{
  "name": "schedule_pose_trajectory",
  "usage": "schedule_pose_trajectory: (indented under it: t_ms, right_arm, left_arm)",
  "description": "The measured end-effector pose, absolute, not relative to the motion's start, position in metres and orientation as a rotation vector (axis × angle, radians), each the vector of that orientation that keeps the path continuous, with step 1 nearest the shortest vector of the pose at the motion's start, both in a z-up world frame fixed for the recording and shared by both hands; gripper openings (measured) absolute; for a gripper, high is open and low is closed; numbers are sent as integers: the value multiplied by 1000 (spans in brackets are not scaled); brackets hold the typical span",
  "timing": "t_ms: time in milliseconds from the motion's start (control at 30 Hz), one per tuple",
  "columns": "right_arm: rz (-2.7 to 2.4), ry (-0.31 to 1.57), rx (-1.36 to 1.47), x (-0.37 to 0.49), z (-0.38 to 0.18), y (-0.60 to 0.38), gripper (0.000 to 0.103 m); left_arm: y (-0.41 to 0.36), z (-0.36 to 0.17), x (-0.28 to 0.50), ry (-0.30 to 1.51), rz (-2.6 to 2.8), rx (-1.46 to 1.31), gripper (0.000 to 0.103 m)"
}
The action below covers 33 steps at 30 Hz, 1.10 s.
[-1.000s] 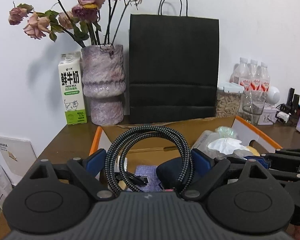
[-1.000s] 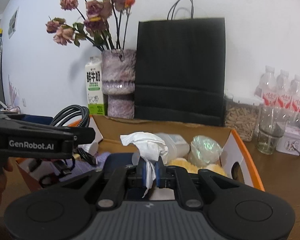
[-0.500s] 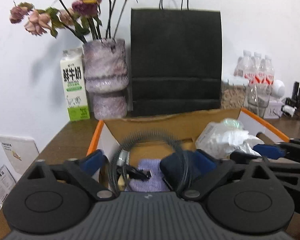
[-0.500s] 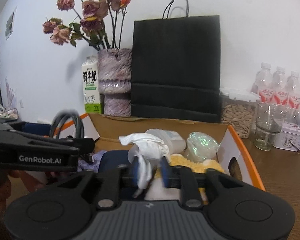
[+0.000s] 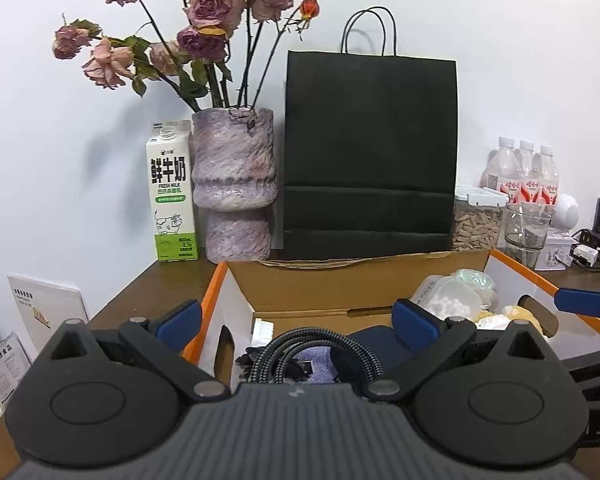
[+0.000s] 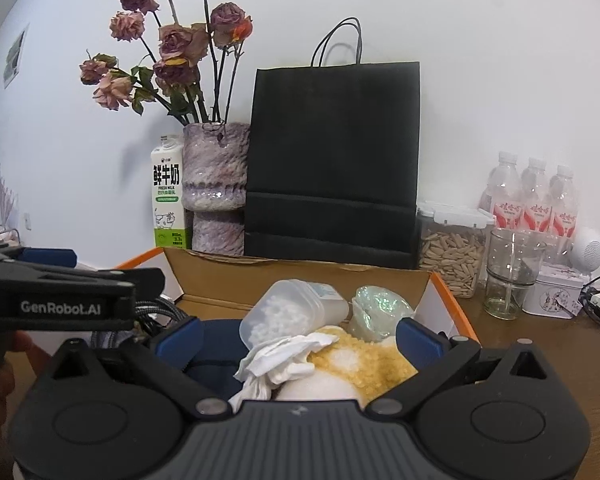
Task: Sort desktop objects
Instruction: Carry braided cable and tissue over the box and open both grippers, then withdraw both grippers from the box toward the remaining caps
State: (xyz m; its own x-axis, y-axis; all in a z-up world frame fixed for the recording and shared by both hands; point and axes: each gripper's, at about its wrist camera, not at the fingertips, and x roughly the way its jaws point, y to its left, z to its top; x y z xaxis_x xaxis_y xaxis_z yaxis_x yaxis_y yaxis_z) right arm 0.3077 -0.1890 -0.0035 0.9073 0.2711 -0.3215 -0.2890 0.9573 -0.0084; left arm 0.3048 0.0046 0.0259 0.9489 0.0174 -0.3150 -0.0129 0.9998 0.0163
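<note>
An orange-rimmed cardboard box (image 5: 217, 290) sits in front of both grippers. My left gripper (image 5: 296, 317) is open above its left half. A coiled black braided cable (image 5: 316, 350) lies loose below the jaws, on a purple cloth (image 5: 314, 365). My right gripper (image 6: 299, 335) hangs over the right half and its jaws are opening. A crumpled white tissue (image 6: 284, 360) lies between and below them, touched by neither pad. The tissue rests against a clear plastic jar (image 6: 296, 308) and a yellow fuzzy item (image 6: 364, 360).
Behind the box stand a black paper bag (image 5: 370, 152), a purple vase of dried roses (image 5: 234, 184) and a milk carton (image 5: 171, 192). A seed jar (image 6: 448, 256), a glass (image 6: 510, 272), bottles (image 6: 534, 196) and a small tin (image 6: 556, 294) crowd the right.
The cable dropped out of the left jaws into the box. The right jaws went from shut on the tissue to wide apart, and the tissue fell onto the box contents.
</note>
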Motion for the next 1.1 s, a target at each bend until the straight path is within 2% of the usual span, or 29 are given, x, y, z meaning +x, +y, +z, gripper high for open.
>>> schedule_pose_trajectory:
  t_ms: [1100]
  right_arm:
    - [260,293,-65,252,-14,-208,103]
  left_arm:
    - [21,7,247,293,47,-37,103]
